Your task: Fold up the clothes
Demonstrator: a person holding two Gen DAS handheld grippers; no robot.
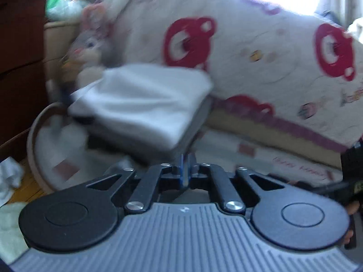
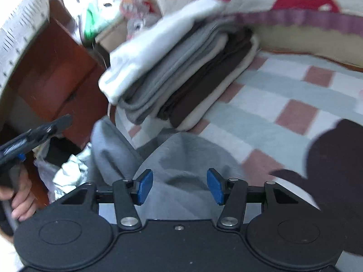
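A stack of folded clothes (image 2: 181, 72), white on top with grey, brown and cream below, lies on the checked bedsheet (image 2: 283, 95). The left wrist view shows the same stack (image 1: 140, 106) just ahead of my left gripper (image 1: 187, 165). Its blue pads stand a narrow slit apart with nothing between them. A loose grey garment (image 2: 181, 156) lies crumpled under my right gripper (image 2: 180, 185). That gripper's jaws are wide open and above the cloth, not pressing it. A hand holds the left gripper (image 2: 63, 122) at the far left of the right wrist view.
A dark garment (image 2: 335, 165) lies on the sheet to the right. Behind the stack a quilt (image 1: 261, 52) with red bear prints is piled up. A wooden cabinet (image 2: 52, 74) stands left of the bed, with a stuffed bunny (image 1: 90, 47) and a round basket rim (image 1: 34, 131) nearby.
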